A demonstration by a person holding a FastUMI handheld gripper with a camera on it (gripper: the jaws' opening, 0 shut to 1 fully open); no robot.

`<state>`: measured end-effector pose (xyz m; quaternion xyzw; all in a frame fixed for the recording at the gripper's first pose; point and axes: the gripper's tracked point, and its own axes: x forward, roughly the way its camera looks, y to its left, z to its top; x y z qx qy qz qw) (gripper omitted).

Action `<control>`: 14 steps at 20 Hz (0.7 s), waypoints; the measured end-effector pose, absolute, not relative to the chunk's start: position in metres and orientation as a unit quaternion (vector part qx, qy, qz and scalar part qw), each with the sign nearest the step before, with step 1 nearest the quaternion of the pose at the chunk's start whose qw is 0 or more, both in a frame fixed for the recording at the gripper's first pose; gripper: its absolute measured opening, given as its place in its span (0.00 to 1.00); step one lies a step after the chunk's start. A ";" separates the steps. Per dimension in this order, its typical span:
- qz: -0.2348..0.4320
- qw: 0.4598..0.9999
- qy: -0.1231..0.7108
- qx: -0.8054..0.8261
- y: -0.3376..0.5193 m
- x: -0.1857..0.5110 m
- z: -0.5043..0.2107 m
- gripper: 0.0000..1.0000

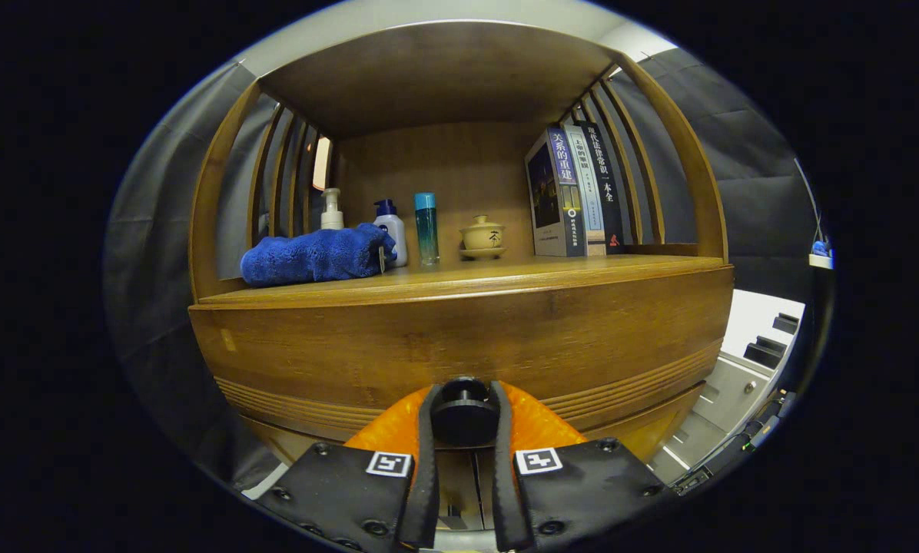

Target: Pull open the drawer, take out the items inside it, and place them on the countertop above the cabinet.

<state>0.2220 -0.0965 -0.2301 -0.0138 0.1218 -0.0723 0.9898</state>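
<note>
- The gripper [464,418] has its two fingers drawn in narrow on the round dark knob [464,417] of the drawer [459,346], one finger pressed to each side of it.
- The drawer front sits at the middle of the cabinet's face, and it looks flush and closed, so I'd judge the pull has not yet begun.
- Nothing inside the drawer can be seen; taking things out and setting them down is all still to do.
- Just above lies the countertop [505,273]. A blue towel [315,255] rests at its left front edge.
- Further back stand a pump bottle [331,211], a white bottle [393,234], a teal bottle [426,226] and a lidded cup [482,234].
- Books [575,192] lean at the right end.
</note>
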 end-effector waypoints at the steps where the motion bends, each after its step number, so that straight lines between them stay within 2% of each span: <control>1: -0.073 0.990 0.120 -0.017 -0.097 0.222 -0.228 0.36; 14: -0.068 0.990 0.120 -0.022 -0.090 0.180 -0.222 0.36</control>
